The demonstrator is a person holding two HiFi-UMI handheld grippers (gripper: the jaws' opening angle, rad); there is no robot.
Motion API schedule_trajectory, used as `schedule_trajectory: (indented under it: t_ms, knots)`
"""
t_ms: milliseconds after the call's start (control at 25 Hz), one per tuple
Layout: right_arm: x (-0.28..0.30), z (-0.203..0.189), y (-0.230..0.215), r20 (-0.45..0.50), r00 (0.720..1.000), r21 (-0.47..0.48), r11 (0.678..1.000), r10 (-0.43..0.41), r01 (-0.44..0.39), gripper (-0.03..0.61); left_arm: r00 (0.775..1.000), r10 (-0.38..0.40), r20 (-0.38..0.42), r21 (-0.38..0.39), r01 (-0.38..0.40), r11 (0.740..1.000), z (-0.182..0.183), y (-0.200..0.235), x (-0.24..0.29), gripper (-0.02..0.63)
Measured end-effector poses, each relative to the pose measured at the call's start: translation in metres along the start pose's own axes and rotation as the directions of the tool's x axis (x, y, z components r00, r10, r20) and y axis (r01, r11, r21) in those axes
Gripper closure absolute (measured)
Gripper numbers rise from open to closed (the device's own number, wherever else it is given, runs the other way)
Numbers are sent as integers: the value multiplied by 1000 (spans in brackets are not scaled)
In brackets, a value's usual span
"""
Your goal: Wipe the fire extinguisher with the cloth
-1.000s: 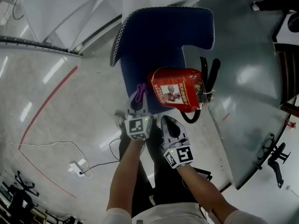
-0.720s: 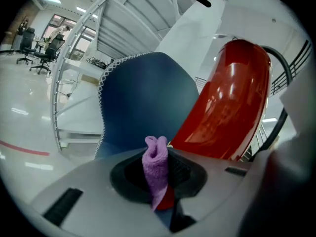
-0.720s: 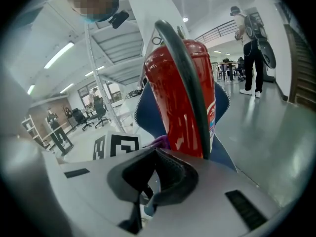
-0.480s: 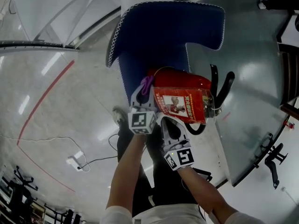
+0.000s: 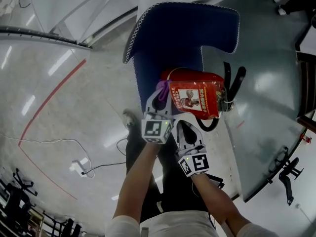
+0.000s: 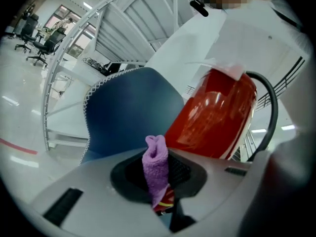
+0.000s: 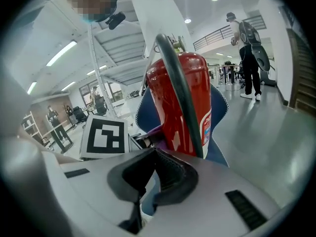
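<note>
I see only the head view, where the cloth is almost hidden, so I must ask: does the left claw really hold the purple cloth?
Observer: Yes. The left gripper view shows the left claw shut on the purple cloth, which stands folded between its jaws.
Operator: And the right claw?
Observer: Shut, with nothing in it; the black hose runs down the fire extinguisher's side that faces it.

1. This is a big, bright office hall (a bit like a lab too).
2. Far off to the left of the left gripper (image 6: 158, 181) stand black office chairs (image 6: 45, 46) on wheels.
3. The floor (image 5: 98, 107) below it is shiny and has a red line (image 5: 49, 103).
4. Ahead of the right gripper (image 7: 148, 179), long ceiling lights (image 7: 61, 51) glow and a person (image 7: 249, 58) stands far off.
</note>
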State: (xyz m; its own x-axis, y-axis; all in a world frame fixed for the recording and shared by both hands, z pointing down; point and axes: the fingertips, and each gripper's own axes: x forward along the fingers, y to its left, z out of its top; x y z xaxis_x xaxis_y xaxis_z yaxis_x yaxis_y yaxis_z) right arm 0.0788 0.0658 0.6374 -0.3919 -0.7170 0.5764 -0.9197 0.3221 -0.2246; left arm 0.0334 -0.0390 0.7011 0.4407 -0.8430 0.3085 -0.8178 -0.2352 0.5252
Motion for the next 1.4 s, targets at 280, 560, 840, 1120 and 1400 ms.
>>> schedule_trajectory:
  t_ms: [280,560,840,1120,1400]
  knots:
    - [-23,21,3,30,998,3,999,-48,48,566,1000,-28,3,26,28,999,26,-29,-22,563]
    - [-45,35,5,44,997,-13,997,-71,71,566,999,-53,3,35,53,998,52,-50,-36,563]
    - [-66,49,4,51,996,-31,997,-74,75,566,998,-63,4,49,63,997,82,-64,-47,563]
    - [-77,64,9,69,995,-30,997,-72,74,566,997,-73,34,14,73,997,114,-82,-61,563]
    - [-85,80,17,85,996,-58,997,-40,45,566,994,-104,45,12,103,995,134,-109,-71,563]
